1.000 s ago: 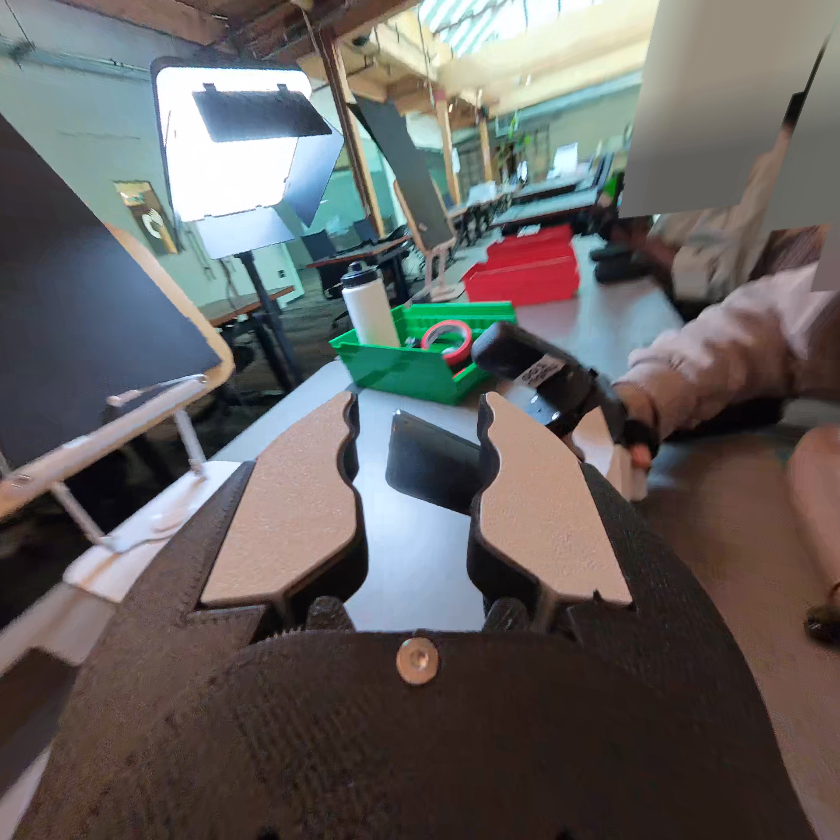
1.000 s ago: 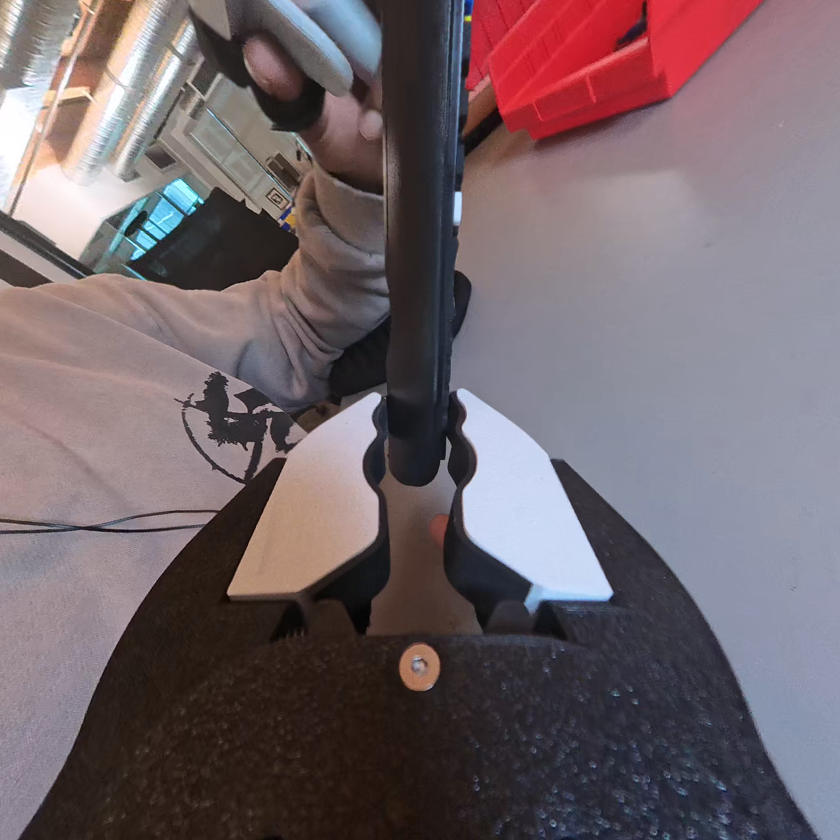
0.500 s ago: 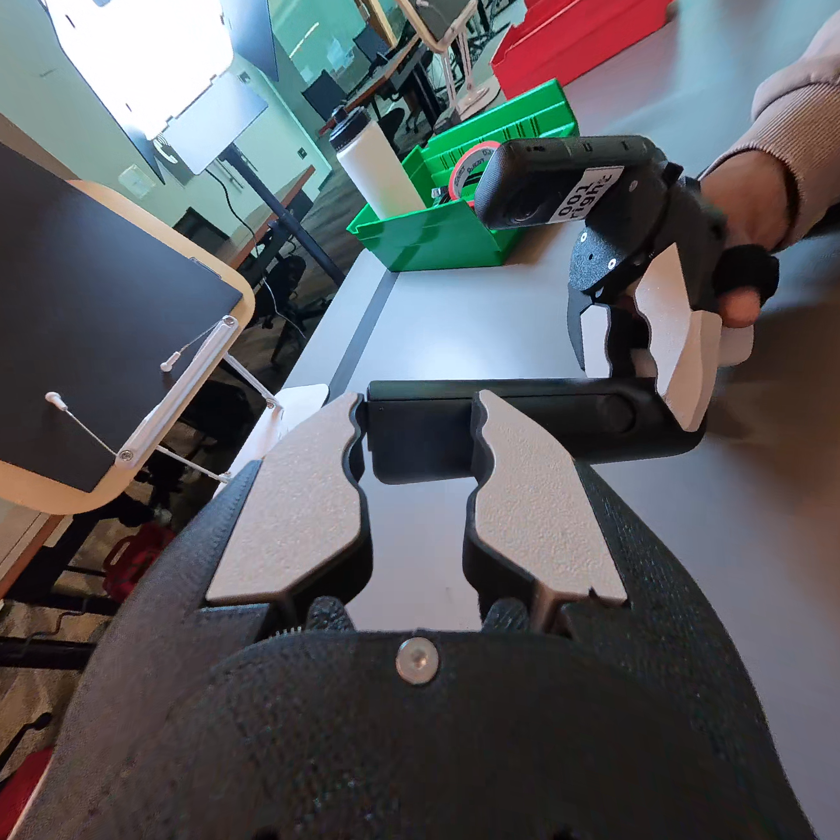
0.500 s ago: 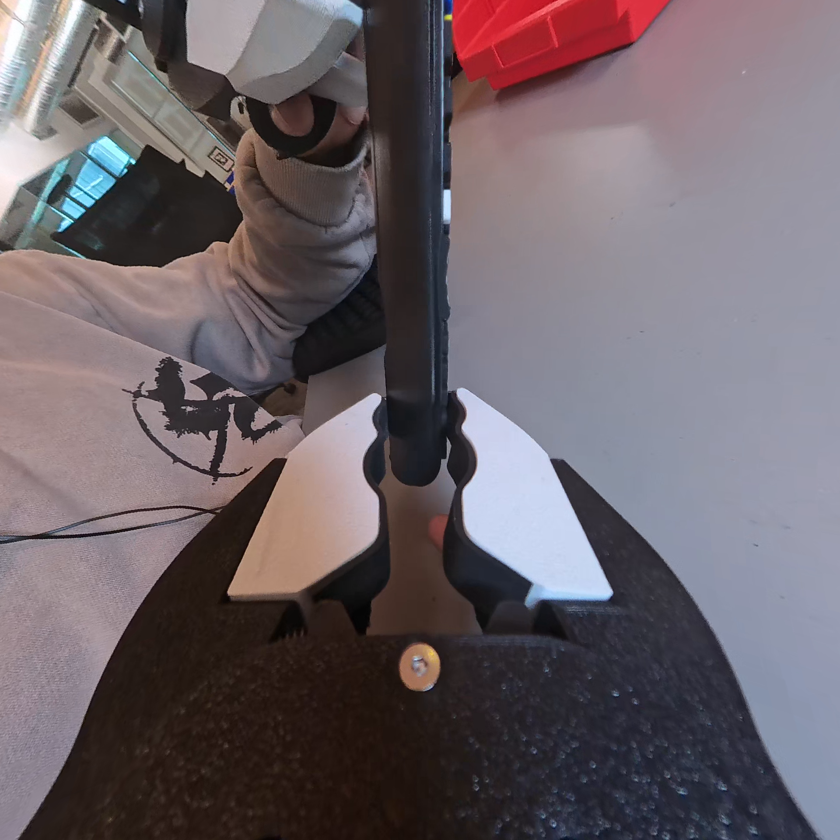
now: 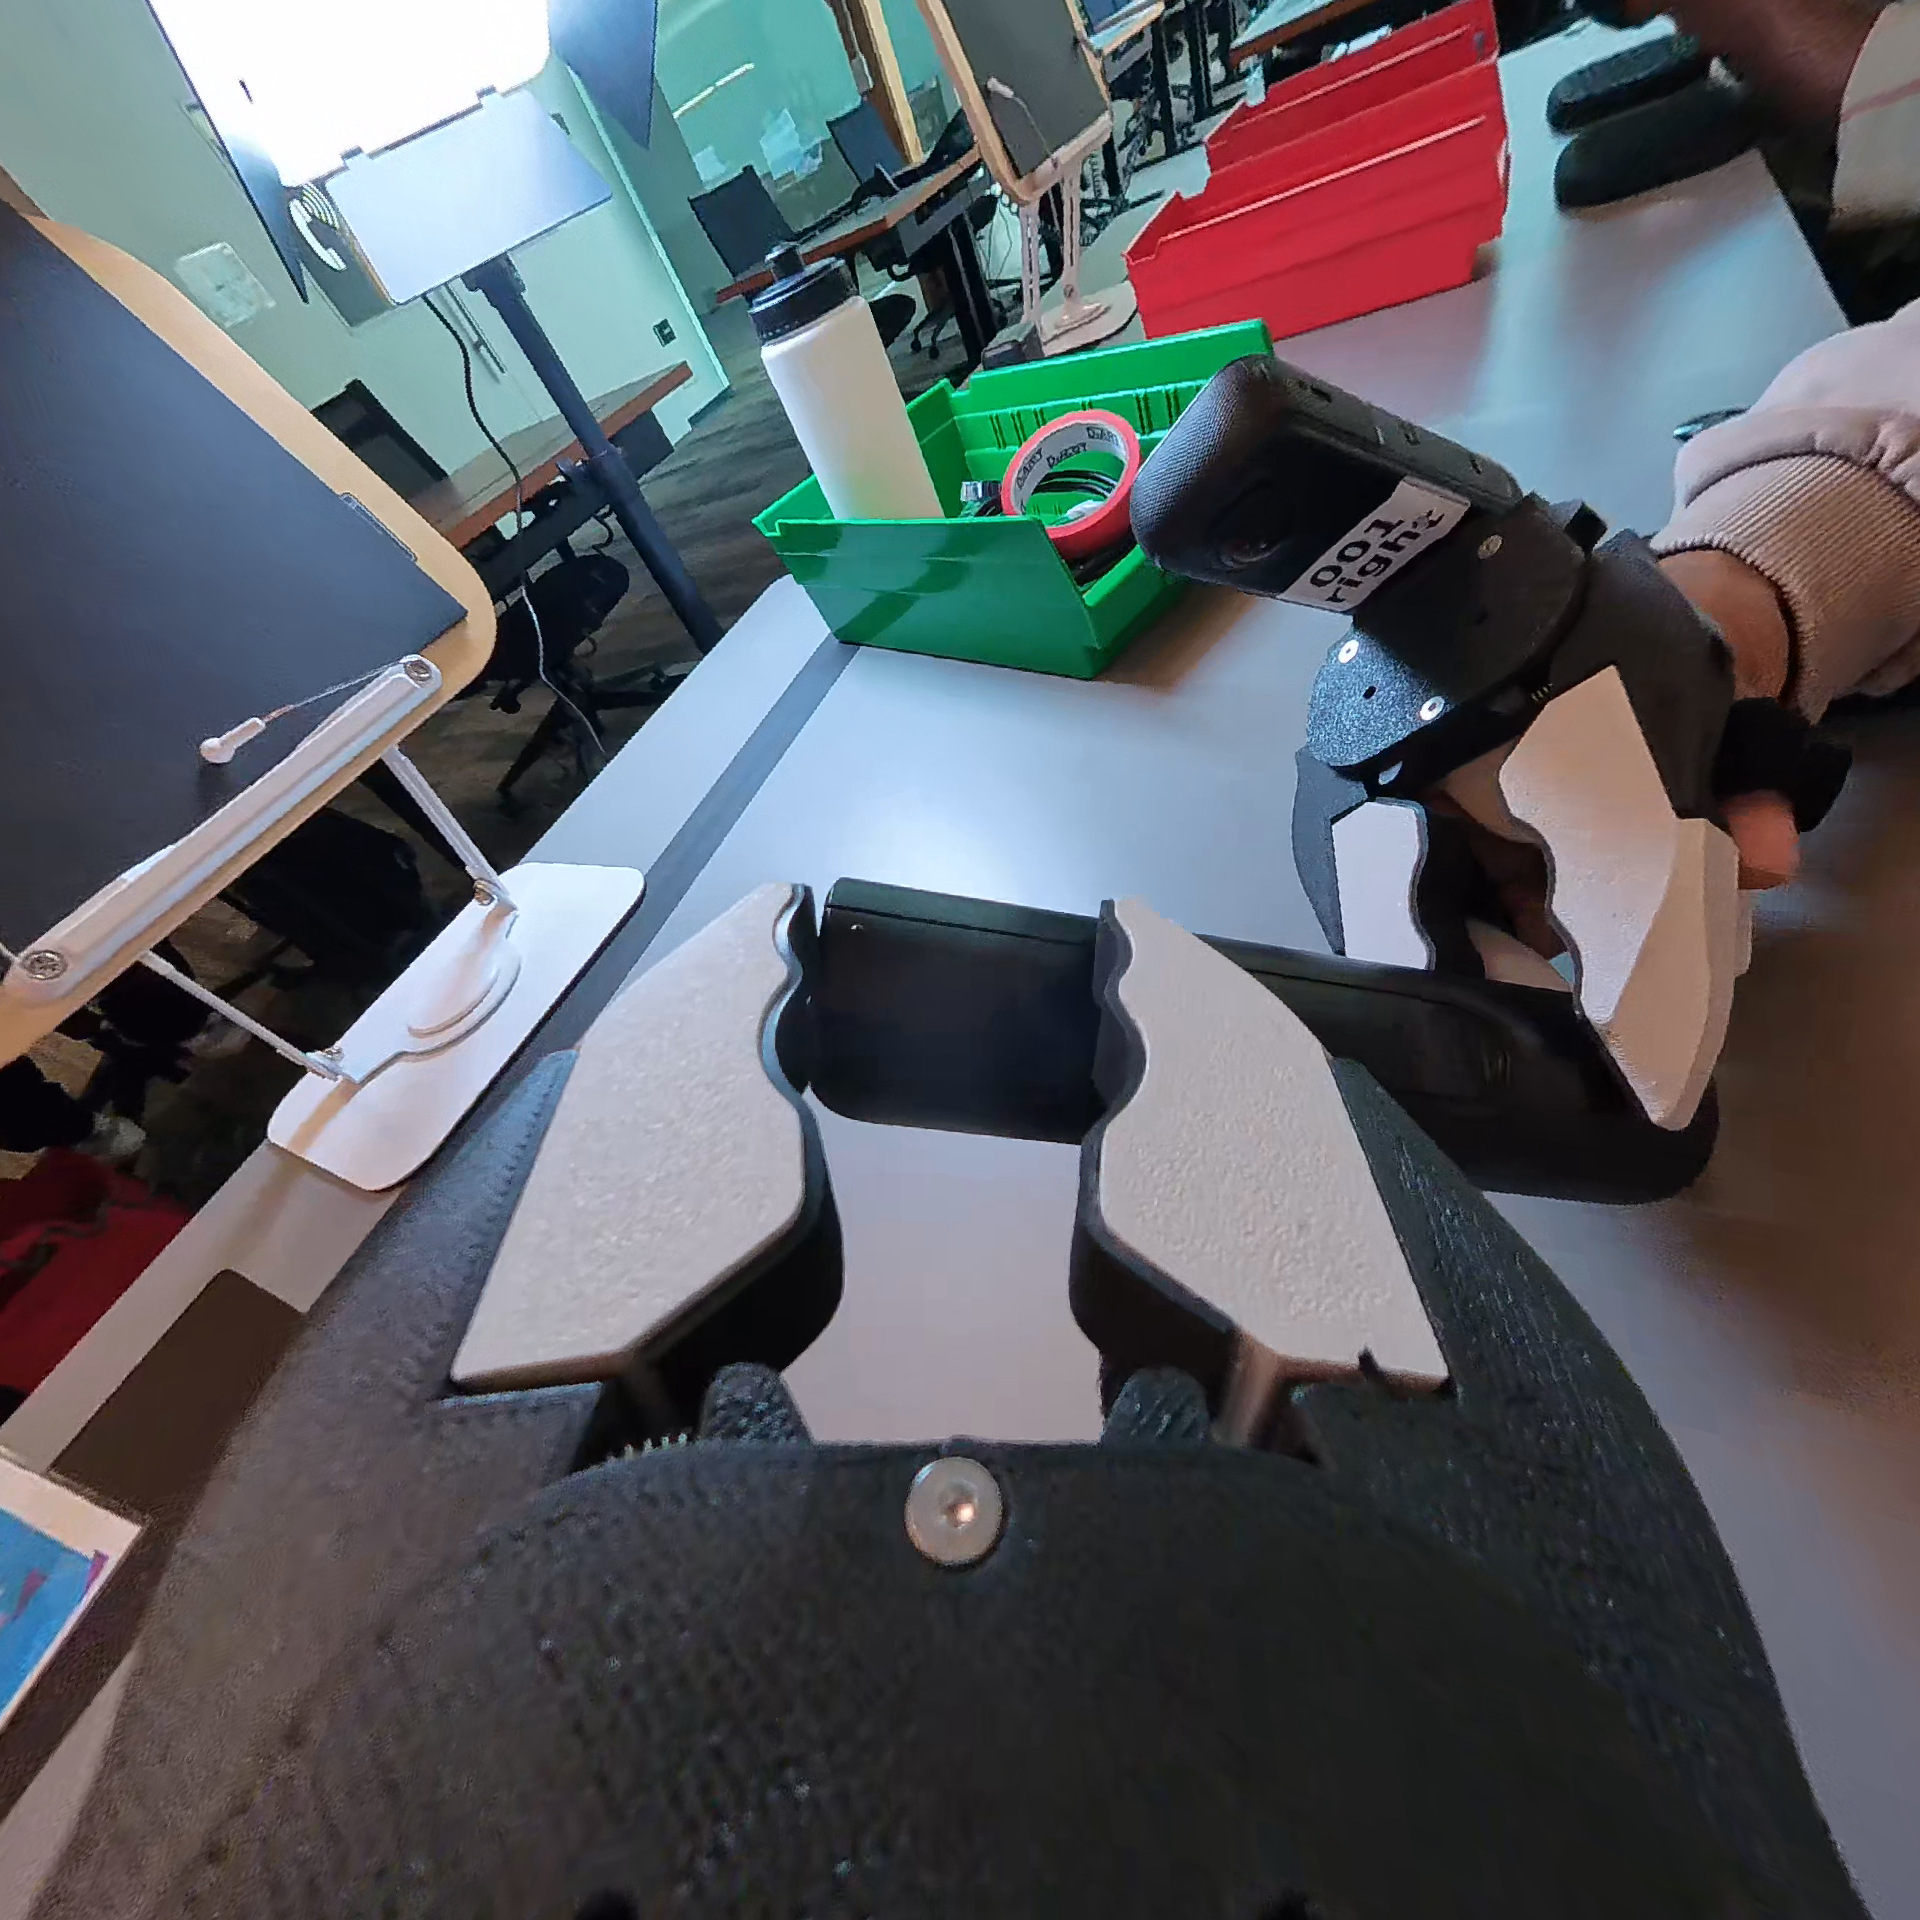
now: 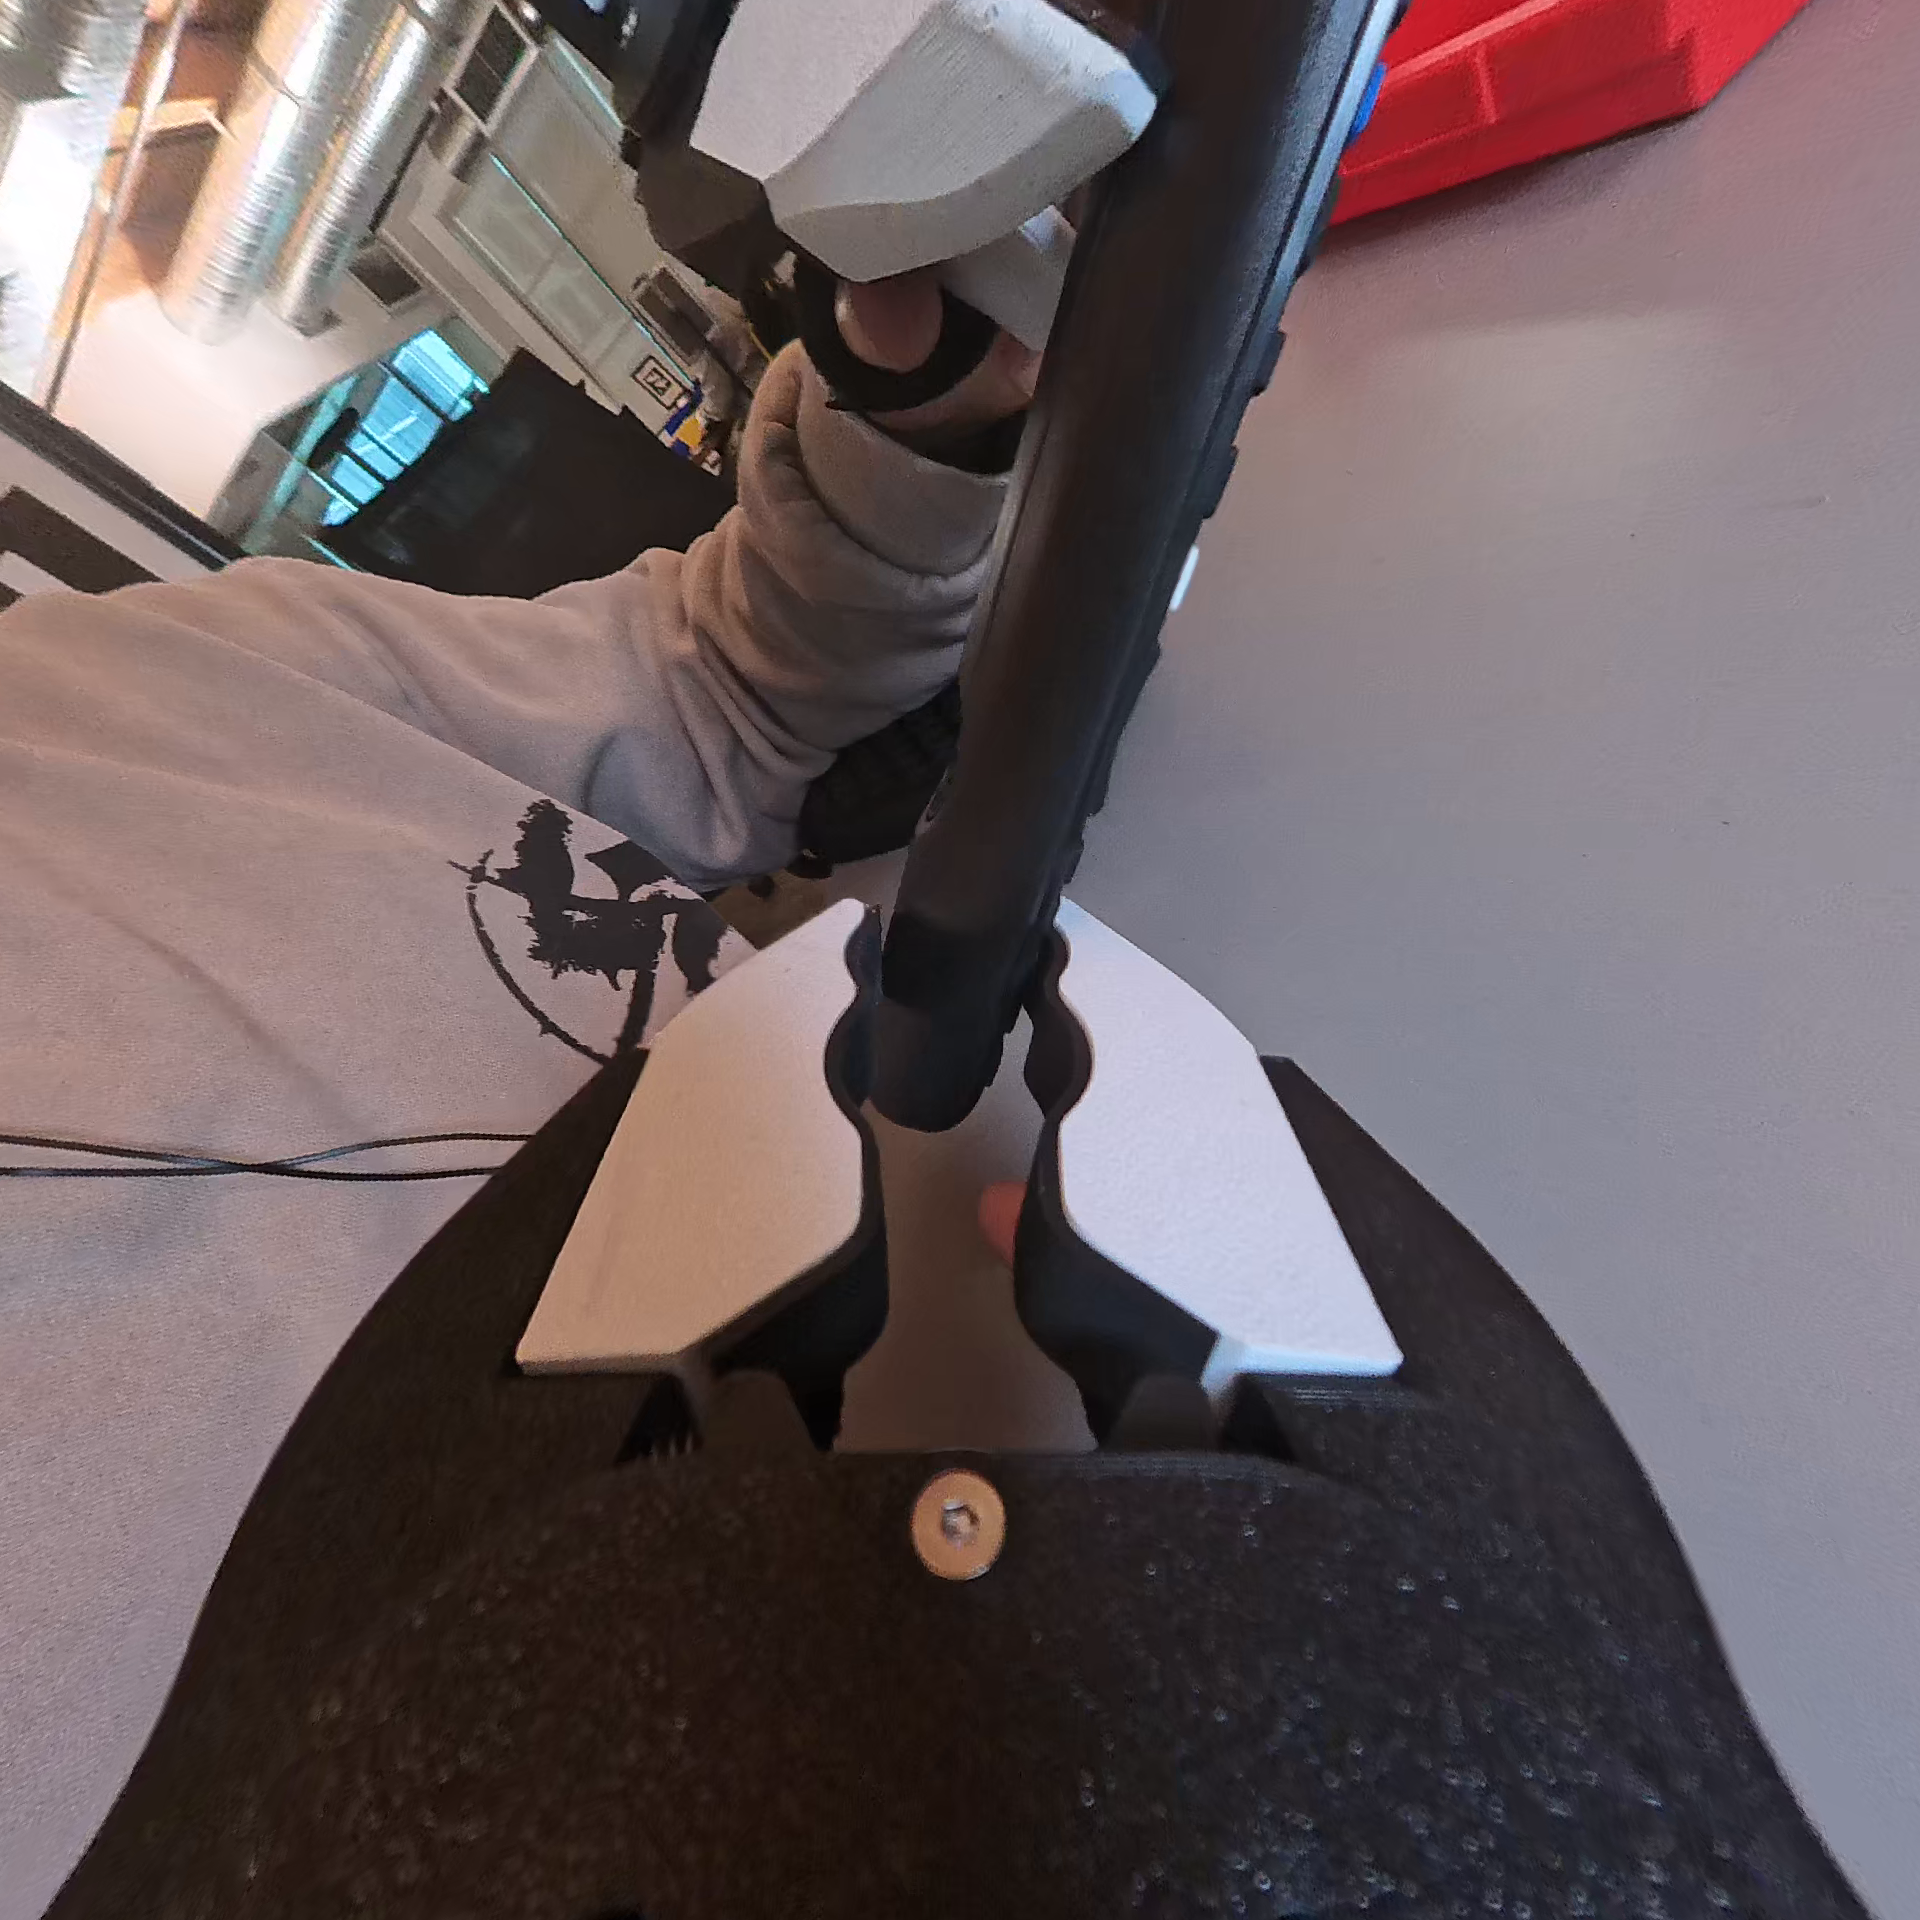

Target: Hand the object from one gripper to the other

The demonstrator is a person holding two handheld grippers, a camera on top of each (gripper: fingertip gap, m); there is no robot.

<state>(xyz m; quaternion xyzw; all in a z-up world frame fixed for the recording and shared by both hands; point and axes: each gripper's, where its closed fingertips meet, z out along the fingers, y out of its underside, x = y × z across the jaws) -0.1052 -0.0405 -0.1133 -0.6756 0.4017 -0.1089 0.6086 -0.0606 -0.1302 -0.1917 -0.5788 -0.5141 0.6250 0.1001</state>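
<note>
The left gripper (image 5: pixel 951 1023) is clamped on the near end of the black remote (image 5: pixel 966 1023), held above the grey table (image 5: pixel 997 790); the right gripper (image 6: pixel 956 1023), jaws slackened, barely cradles its far end: handover nearly done, only withdrawal left

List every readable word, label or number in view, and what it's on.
I can't quote writing, only say what bears it.
White label atop the right gripper: legible print.
Pink tape in the green bin: repeated print.
Wall sign: too small to read.
Sweatshirt: a black graphic, no clear words.
</note>
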